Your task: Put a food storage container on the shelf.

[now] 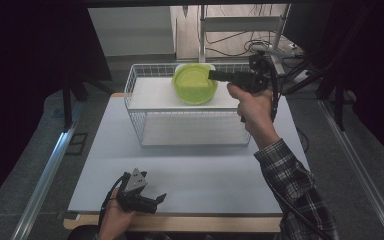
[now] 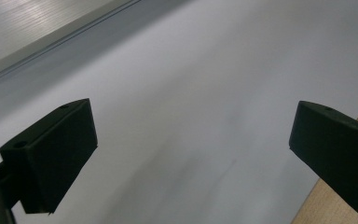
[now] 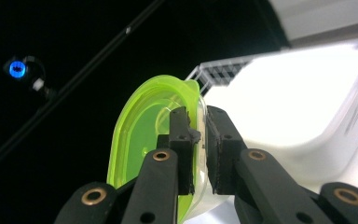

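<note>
The wire basket (image 1: 190, 125) lies directly beneath the right gripper (image 1: 215, 75), its rim close under the load, so a low carry could catch the wire. The green-lidded container (image 1: 195, 83) hangs out beyond the jaws, which are nearly closed and pinch only one edge of its rim (image 3: 196, 135); that off-centre hold could let it swing or slip loose. The left gripper (image 1: 152, 201), far back at the table's (image 1: 205, 170) near edge, is spread wide and empty, too distant to steady anything.
</note>
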Demonstrator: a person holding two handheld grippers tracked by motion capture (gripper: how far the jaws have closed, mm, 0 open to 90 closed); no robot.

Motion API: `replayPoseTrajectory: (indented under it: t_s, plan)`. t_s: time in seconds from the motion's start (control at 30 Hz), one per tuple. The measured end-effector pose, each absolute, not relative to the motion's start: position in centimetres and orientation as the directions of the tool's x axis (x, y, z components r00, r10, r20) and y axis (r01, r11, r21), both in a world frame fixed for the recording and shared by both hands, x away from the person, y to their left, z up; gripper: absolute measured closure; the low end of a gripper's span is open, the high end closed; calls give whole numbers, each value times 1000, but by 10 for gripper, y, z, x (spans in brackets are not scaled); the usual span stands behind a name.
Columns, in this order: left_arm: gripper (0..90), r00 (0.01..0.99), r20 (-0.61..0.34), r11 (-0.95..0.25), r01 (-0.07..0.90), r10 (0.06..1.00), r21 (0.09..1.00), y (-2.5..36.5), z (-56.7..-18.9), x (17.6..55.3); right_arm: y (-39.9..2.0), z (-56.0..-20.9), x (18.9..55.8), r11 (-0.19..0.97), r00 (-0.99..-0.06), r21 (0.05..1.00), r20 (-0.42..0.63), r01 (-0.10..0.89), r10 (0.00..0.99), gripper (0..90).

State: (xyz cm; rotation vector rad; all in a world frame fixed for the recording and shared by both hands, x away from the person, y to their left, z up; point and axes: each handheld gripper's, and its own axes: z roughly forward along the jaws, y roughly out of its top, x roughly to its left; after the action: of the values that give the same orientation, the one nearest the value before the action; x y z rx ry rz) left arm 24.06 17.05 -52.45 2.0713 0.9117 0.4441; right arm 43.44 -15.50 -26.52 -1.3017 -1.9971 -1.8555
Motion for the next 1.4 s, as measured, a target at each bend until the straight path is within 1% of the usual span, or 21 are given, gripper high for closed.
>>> replayPoseTrajectory:
  t_s: [0.1, 0.23, 0.27, 0.47, 0.63, 0.93, 1.07, 1.1, 1.33, 1.37, 1.4]
  plan:
    - [6, 681, -3, -415, 449, 732, 792, 170, -525, 241, -153, -257, 447, -170, -587, 752, 616, 637, 526, 820]
    - [5, 683, -5, -415, 450, 731, 791, 170, -525, 241, -149, -254, 455, -194, -560, 753, 611, 628, 559, 820]
    - [6, 683, -6, -415, 450, 730, 791, 170, -525, 241, -147, -253, 462, -218, -538, 746, 620, 629, 571, 820]
    - [6, 687, -8, -418, 451, 726, 789, 170, -525, 241, -140, -254, 476, -246, -493, 742, 618, 624, 613, 819]
    - [5, 690, -10, -419, 451, 724, 788, 170, -525, 241, -136, -259, 485, -259, -466, 729, 627, 634, 624, 818]
    - [6, 694, -10, -424, 451, 720, 785, 169, -526, 241, -132, -263, 491, -268, -452, 730, 623, 629, 638, 810]
    - [6, 696, -9, -427, 451, 718, 784, 168, -526, 241, -130, -264, 494, -262, -450, 739, 609, 621, 653, 786]
    - [6, 696, -10, -427, 451, 718, 784, 168, -526, 241, -128, -264, 496, -250, -448, 745, 596, 618, 667, 759]
    - [6, 699, -12, -430, 453, 715, 781, 168, -527, 241, -128, -267, 502, -256, -435, 738, 600, 624, 671, 743]
    - [6, 700, -9, -433, 452, 714, 780, 168, -527, 241, -128, -268, 503, -248, -432, 740, 593, 625, 680, 716]
    - [6, 701, -9, -434, 451, 713, 780, 168, -527, 241, -128, -269, 504, -250, -430, 739, 594, 626, 680, 709]
